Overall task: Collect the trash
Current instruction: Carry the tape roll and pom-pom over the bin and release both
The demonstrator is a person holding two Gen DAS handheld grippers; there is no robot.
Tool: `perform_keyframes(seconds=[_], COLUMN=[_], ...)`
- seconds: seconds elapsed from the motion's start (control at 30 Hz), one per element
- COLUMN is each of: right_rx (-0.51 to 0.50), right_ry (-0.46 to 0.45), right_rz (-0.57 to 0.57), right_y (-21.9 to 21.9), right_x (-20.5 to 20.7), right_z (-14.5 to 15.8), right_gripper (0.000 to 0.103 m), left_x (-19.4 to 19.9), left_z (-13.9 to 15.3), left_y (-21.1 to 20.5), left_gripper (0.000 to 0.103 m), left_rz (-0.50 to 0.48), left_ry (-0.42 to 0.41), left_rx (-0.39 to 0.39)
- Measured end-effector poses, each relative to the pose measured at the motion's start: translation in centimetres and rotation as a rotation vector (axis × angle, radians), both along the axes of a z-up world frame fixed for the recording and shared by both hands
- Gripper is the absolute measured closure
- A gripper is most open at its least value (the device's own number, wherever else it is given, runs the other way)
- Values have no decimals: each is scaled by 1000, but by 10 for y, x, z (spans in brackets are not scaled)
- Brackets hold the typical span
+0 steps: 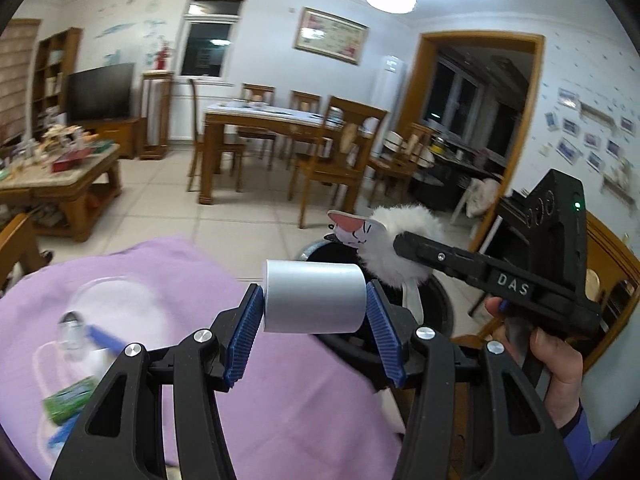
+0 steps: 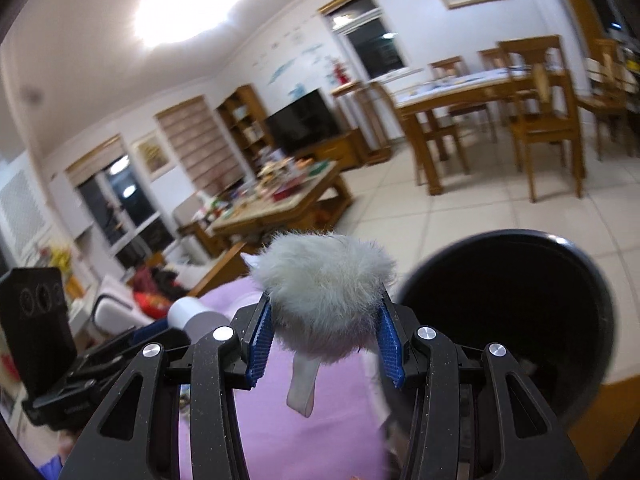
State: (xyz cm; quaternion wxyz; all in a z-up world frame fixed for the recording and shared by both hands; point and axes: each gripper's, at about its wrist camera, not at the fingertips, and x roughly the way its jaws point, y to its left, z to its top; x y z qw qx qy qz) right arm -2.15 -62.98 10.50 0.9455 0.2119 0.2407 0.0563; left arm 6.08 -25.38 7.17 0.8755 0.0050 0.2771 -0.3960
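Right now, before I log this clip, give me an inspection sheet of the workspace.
Surface: purple cloth covers the work surface.
Job's things: silver cylinder and fluffy white cat toy, both held up near the black bin; the bin stands at the cloth's far edge.
Clutter: green packet, a small clear bottle and blue bits lie blurred on the cloth.
Grippers: left gripper is shut on the silver cylinder; right gripper is shut on the fluffy white cat toy.
Cables: nothing seen.
Surroundings: living room with dining table, wooden chairs, television, crowded coffee table, tiled floor.
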Motion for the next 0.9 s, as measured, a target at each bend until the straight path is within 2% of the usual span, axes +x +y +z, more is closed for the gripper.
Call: perform_keyframes(seconds=[0.2, 0.37, 0.67, 0.9], right_rx=[23, 51, 79, 87], right_ry=[27, 57, 104, 115], right_rz=[-92, -132, -153, -160], right_y=[-71, -114, -132, -130], right_x=[-30, -42, -31, -16], right_z=[-21, -45, -82, -88], right_gripper=[57, 57, 57, 57], left_x=[1, 8, 16, 21], left_z=[-19, -41, -74, -85], left_y=[-62, -96, -127, -134], left_gripper=[51, 51, 51, 51], left_rz=[-95, -127, -136, -136], left_ry=[44, 99, 149, 173], left_rx=[10, 32, 112, 146])
